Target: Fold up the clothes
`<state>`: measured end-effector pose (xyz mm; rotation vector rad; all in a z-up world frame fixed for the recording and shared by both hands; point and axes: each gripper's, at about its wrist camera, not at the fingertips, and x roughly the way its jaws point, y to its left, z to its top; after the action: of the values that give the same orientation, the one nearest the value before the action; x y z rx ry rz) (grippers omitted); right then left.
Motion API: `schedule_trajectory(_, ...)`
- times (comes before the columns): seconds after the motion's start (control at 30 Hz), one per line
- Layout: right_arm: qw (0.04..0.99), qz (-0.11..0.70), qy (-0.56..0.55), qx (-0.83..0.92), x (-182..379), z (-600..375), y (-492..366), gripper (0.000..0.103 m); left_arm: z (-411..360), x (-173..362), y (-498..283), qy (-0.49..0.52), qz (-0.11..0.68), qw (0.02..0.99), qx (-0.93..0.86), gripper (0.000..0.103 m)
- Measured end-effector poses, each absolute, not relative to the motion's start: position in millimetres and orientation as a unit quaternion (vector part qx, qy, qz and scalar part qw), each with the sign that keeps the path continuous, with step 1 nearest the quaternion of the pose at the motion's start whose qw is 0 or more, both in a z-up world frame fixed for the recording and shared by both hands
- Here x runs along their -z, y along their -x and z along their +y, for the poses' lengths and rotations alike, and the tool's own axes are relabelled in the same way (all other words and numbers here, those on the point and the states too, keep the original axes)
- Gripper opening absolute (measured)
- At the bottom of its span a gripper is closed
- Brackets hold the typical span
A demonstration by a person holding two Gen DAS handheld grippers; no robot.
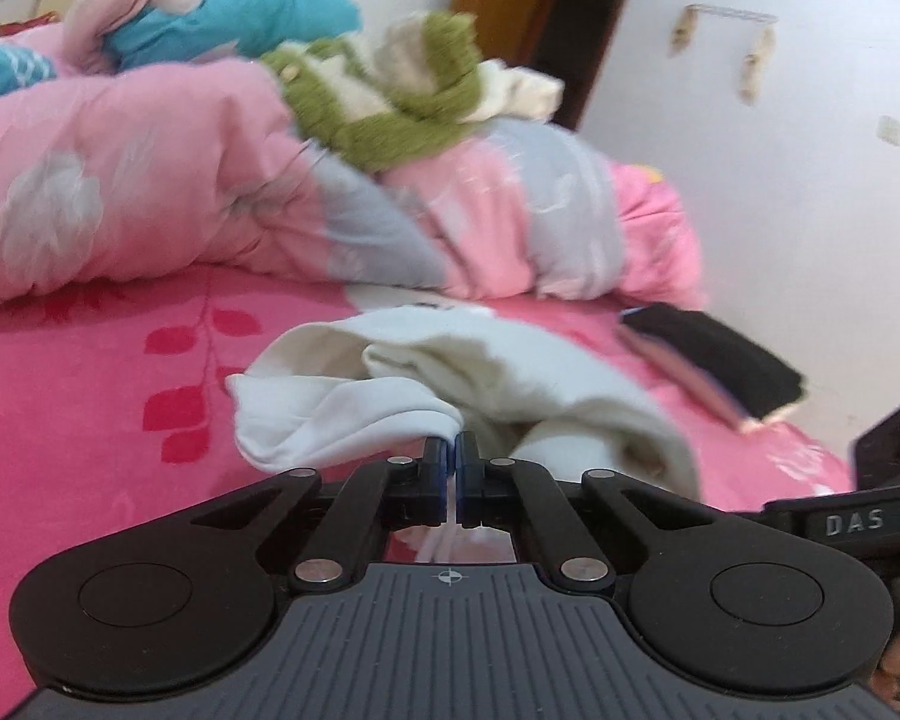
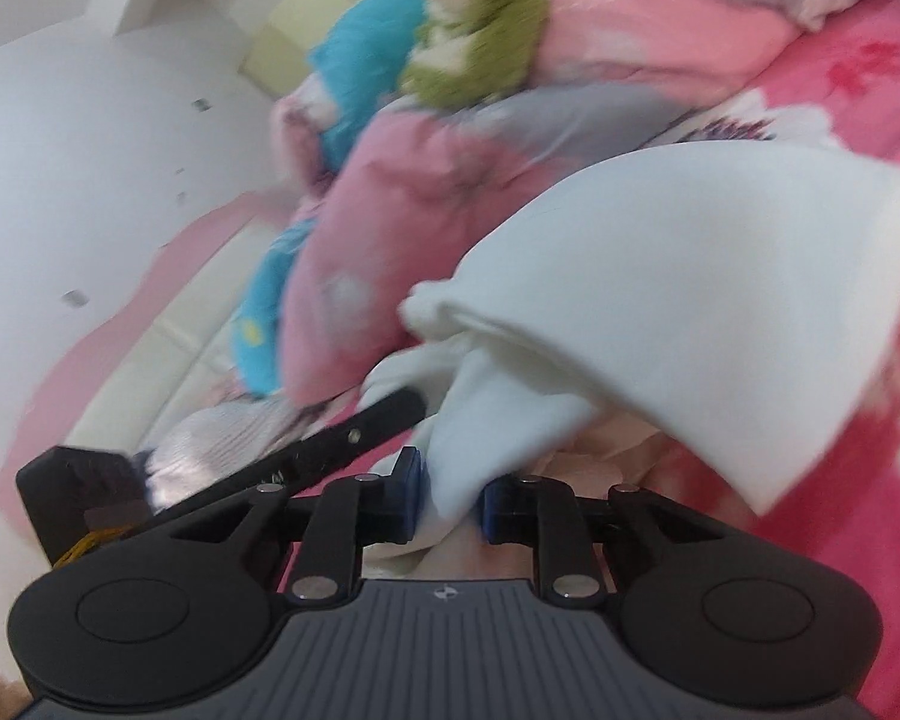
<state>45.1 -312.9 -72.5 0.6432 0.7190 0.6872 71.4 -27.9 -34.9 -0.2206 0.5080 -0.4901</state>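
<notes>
A white garment point(image 1: 510, 372) lies crumpled on the pink flowered bed sheet point(image 1: 90, 420). My left gripper point(image 1: 453, 450) is shut on a thin fold of its near edge, and the cloth runs through between the pads. In the right wrist view the same white garment point(image 2: 690, 276) rises in a broad, smooth fold. A thick bunch of it fills the gap of my right gripper point(image 2: 450, 492), whose pads press on it from both sides. The two grippers are close together: part of the left one point(image 2: 360, 432) shows just left of the right one's fingers.
A bunched pink and grey quilt point(image 1: 150, 180) fills the back of the bed, with a green and cream knitted garment point(image 1: 390, 96) on top. Blue pillows point(image 1: 258, 6) lie behind it. A folded black item point(image 1: 720, 354) rests at the bed's right edge by the white wall.
</notes>
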Motion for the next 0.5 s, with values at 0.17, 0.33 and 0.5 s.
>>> schedule_trajectory(0.17, 0.801, 0.339, -0.312, -0.381, 61.7, -305.2, -2.0, 0.022, -5.9, 21.8, -31.9, 0.115, 0.231, 0.928, 0.269, 0.0)
schedule_trajectory(0.33, 0.823, 0.369, -0.265, -0.34, 63.1, -311.6, 27.2, 0.023, 1.7, 36.5, -32.6, 0.095, 0.273, 0.925, 0.247, 0.0)
schedule_trajectory(0.5, 0.866, 0.378, -0.181, -0.272, 43.5, -316.4, 56.9, 0.06, 18.2, 57.9, -39.8, 0.095, 0.313, 0.921, 0.214, 0.007)
